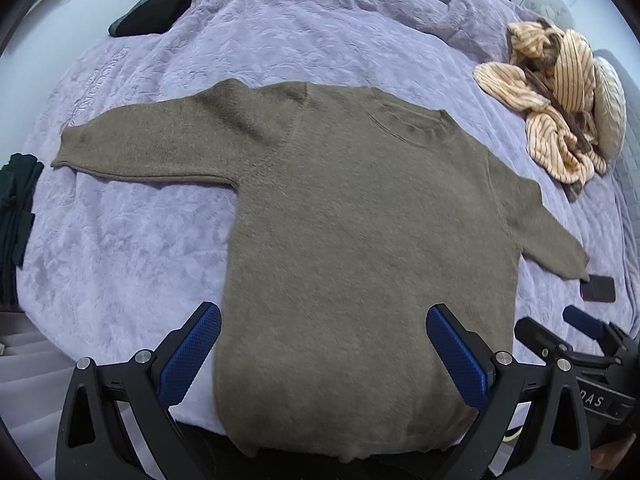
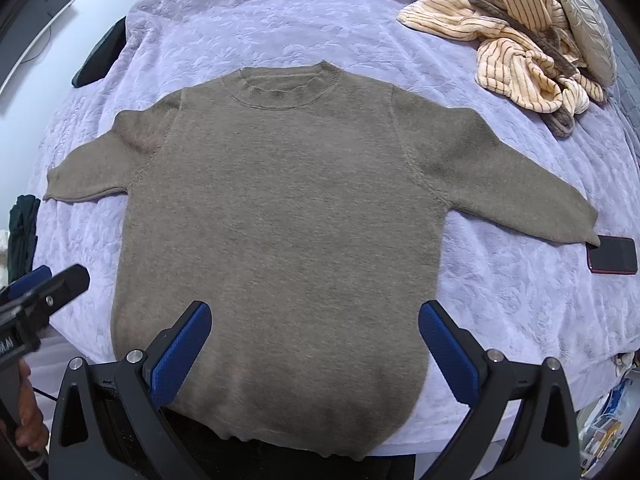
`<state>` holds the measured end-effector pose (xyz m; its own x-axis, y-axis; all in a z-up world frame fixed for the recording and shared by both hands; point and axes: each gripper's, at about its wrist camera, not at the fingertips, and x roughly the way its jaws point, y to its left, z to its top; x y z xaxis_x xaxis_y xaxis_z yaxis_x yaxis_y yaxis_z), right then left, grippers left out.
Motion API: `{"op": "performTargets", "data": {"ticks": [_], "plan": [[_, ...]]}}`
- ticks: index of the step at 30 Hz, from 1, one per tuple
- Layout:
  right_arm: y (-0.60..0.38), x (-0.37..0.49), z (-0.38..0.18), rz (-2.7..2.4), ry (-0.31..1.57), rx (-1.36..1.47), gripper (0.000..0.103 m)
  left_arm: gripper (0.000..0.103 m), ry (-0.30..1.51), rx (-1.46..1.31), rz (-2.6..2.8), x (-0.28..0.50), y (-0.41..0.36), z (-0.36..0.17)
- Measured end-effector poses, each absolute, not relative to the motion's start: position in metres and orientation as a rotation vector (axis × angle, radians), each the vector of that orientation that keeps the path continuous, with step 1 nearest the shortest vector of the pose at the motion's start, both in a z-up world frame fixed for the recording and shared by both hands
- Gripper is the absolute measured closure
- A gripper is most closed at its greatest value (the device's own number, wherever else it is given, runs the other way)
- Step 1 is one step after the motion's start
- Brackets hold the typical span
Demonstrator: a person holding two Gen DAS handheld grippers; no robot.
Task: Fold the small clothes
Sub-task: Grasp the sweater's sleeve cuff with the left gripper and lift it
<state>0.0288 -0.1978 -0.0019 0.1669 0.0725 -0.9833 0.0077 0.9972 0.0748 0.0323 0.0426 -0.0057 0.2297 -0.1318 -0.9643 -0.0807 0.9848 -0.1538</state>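
A small olive-brown knit sweater [image 1: 344, 232] lies flat on a lilac blanket, sleeves spread to both sides, collar at the far end; it also fills the right wrist view [image 2: 280, 208]. My left gripper [image 1: 323, 316] is open and empty, held above the sweater's hem area, jaws wide apart. My right gripper [image 2: 315, 311] is open and empty too, above the lower body of the sweater. The right gripper also shows at the left wrist view's right edge [image 1: 560, 330], and the left gripper shows at the right wrist view's left edge [image 2: 52, 278].
The lilac blanket [image 1: 132, 248] covers a bed. A crumpled cream striped garment [image 1: 548, 92] and a grey pillow [image 2: 588, 24] lie at the far right. A dark phone [image 2: 612, 254] lies by the right sleeve cuff. Dark clothes [image 1: 16, 216] sit at the left edge.
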Motion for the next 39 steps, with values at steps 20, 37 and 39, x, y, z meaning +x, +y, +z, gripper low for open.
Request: {"op": "performTargets", "data": {"ticks": [20, 37, 39], "plan": [[0.023, 0.072, -0.062, 0.238, 1.567, -0.073, 0.0, 0.0, 1.085, -0.827, 0.156, 0.12, 0.414, -0.131], [0.056, 0.082, -0.068, 0.214, 1.566, -0.112, 0.0, 0.0, 1.024, -0.833, 0.044, 0.158, 0.427, -0.157], [0.058, 0.082, -0.068, 0.211, 1.561, -0.11, 0.0, 0.004, 1.028, -0.863, 0.076, 0.16, 0.431, -0.165]]}}
